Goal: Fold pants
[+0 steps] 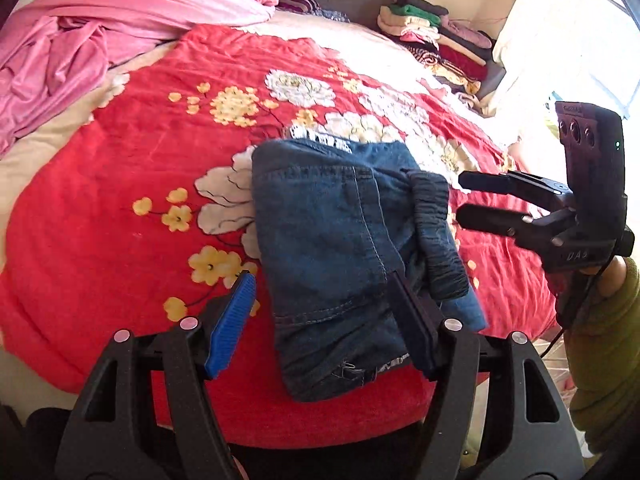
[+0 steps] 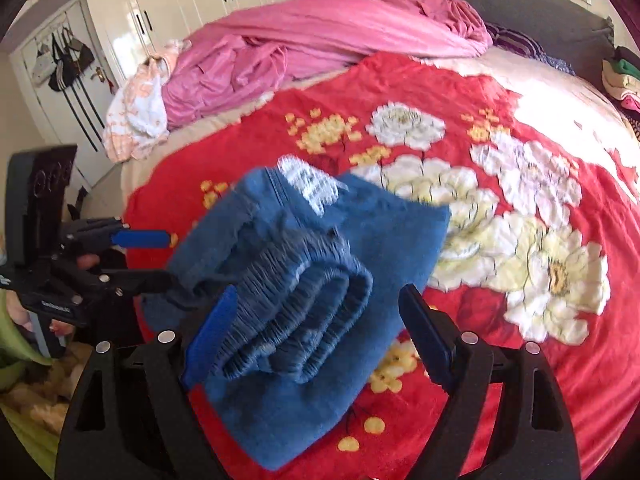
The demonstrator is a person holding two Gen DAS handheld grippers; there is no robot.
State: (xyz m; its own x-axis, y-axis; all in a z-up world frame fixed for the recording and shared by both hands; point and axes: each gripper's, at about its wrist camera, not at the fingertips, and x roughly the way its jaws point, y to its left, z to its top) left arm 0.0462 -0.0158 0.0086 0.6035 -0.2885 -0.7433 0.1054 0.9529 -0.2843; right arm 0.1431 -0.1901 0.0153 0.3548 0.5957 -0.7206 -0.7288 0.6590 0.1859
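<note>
Blue denim pants [image 1: 332,248] lie folded into a compact bundle on the red floral blanket [image 1: 140,184], elastic waistband [image 1: 436,236] at the right side. My left gripper [image 1: 324,308] is open, its fingers straddling the bundle's near edge, not closed on it. My right gripper [image 1: 464,198] shows at the right, open, just beside the waistband. In the right wrist view the pants [image 2: 304,292] fill the centre with the gathered waistband [image 2: 296,320] between the open fingers of my right gripper [image 2: 316,316]. The left gripper [image 2: 160,256] shows at the left of that view, against the bundle's edge.
A crumpled pink sheet [image 1: 120,28] lies at the far side of the bed. A stack of folded clothes [image 1: 436,40] sits at the far right by the headboard [image 2: 520,4]. White wardrobes [image 2: 180,4] and hanging bags [image 2: 64,60] stand beyond the bed.
</note>
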